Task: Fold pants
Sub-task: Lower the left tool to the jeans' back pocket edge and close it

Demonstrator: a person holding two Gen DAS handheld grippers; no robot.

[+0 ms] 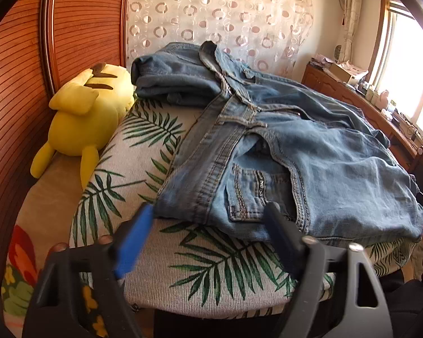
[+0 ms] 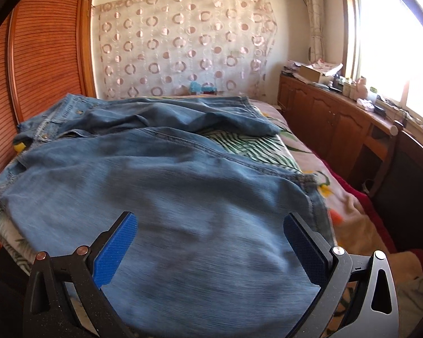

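Observation:
A pair of light blue jeans (image 1: pixel 310 152) lies spread over a leaf-print pad (image 1: pixel 211 267), waistband and back pocket at the near edge. My left gripper (image 1: pixel 208 211) hovers at that near edge, with the waistband corner between its two fingers and neither pad pressing on it. In the right wrist view a wide denim leg (image 2: pixel 169 174) fills the foreground. My right gripper (image 2: pixel 210 218) stands wide open low over the leg, its blue pads (image 2: pixel 115 250) well apart on either side of the cloth. A second leg lies folded across the far side.
A yellow plush toy (image 1: pixel 90 112) lies left of the pad against a slatted wooden wardrobe (image 1: pixel 19 70). The pad rests on a bed with a floral blanket (image 2: pixel 349 205). Wooden cabinets (image 2: pixel 338 118) with clutter run under the bright window on the right.

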